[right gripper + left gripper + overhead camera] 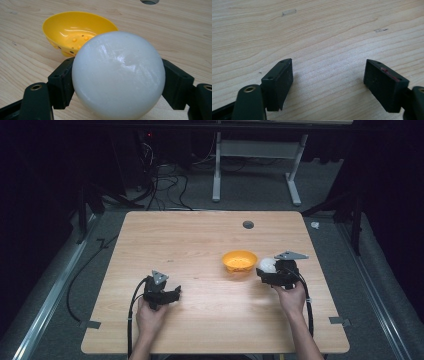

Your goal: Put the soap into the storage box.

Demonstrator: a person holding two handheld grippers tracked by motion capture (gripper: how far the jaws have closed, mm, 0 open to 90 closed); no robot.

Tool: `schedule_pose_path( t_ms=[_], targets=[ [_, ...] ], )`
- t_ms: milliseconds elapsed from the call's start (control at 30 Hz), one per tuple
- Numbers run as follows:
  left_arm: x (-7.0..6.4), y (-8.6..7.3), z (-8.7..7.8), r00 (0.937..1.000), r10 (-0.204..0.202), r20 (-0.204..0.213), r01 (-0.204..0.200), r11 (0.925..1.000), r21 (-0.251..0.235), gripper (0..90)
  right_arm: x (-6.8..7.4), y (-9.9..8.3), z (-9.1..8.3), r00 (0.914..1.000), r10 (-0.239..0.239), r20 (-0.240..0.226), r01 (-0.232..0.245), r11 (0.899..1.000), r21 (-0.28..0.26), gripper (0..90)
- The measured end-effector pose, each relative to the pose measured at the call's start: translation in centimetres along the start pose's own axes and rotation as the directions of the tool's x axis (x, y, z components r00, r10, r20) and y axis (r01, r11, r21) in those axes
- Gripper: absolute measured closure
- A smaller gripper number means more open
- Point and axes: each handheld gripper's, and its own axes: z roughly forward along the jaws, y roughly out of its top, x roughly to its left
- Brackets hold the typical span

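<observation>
Dark room, cables on floor behind, pale wooden table (200,240) lit from above. Right gripper (272,272) clamped on white ball (118,75) – jaws pressed to both its sides, ball clear of table top by look of it, just right of yellow bowl (239,261). Bowl perforated, tilted toward gripper in right gripper view. Left gripper (328,82) spread wide, nothing between jaws, resting low over bare wood, well apart from bowl. Step in hand, I'd judge: carrying ball to bowl. Next move calls for short shift left over rim, then release – gently, ball could roll out.

Left tool (176,293) gapes wide; right tool (263,271) is clamped shut.
</observation>
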Motion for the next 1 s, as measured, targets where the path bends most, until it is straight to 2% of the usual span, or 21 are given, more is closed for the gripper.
schedule_pose_path(
  t_ms=[467,1000],
  targets=[
    [0.0,0.0,0.0,1.0000,-0.001,0.000,0.001,1.0000,-0.002,24.0,1.2,1.3,0.3,0.9992,-0.032,-0.022,0.031,0.999,-0.016,25.0],
    [0.0,0.0,0.0,1.0000,0.000,0.001,0.000,1.0000,-0.002,24.0,2.3,2.5,0.9,0.9967,-0.059,-0.057,0.059,0.998,-0.003,25.0]
  ],
)
